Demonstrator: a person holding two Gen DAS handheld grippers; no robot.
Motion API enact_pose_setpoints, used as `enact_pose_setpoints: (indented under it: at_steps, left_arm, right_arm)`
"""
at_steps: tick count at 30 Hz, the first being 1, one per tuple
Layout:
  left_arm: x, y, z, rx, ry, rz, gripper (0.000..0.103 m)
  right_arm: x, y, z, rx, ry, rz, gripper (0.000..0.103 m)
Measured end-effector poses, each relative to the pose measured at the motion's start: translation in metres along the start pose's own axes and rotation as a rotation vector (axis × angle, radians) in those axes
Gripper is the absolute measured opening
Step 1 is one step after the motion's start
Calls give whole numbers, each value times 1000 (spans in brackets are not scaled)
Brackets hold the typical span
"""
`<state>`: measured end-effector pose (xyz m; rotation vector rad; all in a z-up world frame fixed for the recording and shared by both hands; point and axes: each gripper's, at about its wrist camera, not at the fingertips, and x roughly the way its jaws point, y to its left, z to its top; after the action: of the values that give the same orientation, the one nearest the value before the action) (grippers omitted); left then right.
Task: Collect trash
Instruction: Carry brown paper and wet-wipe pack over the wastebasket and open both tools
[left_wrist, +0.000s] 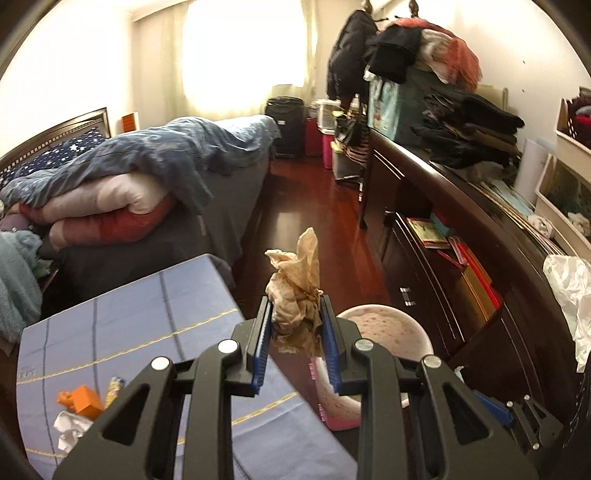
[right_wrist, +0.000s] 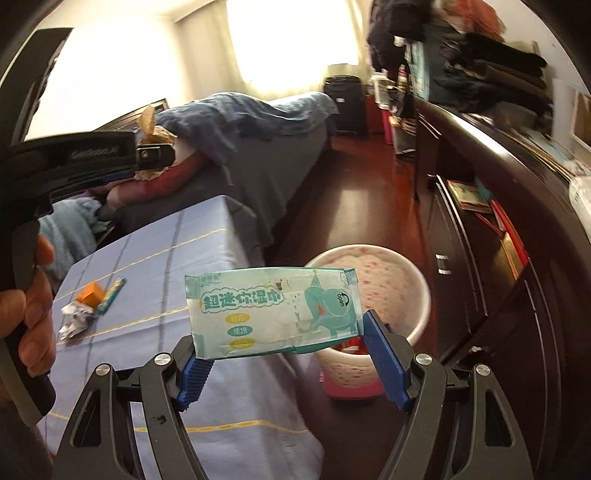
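A crumpled tissue (left_wrist: 295, 295) was held between the jaws of the left gripper (left_wrist: 297, 332), a bin (left_wrist: 384, 332) placed below to their right. A wipes packet (right_wrist: 273, 314) was spanned between the right gripper's (right_wrist: 288, 354) jaws, the bin (right_wrist: 388, 295) lying behind it, a table (right_wrist: 166, 258) to the left.

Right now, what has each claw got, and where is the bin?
Left gripper shut on crumpled brown tissue. Right gripper shut on wet-wipes packet. Trash bin open on floor just beyond. Nothing blocking.
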<state>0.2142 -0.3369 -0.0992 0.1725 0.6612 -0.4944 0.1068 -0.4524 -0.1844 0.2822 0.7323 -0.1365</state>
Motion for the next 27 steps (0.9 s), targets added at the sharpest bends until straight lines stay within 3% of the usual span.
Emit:
enact_pose_setpoints:
  at_steps: [10,20,24,27]
  left_arm:
    - [45,-44,8,69,32,-67,28]
    - [117,-73,3,87,138,-146,29]
    - [139,-74,5,67,156,-186,58]
    - [144,-71,9,56,140,-193,69]
  right_arm:
    - [26,-45,7,63,20,-102,76]
    - [79,-78,9,112,77,-161,76]
    - [101,-85,11,111,68,-174,81]
    - [115,-89,11,110,66,-195,84]
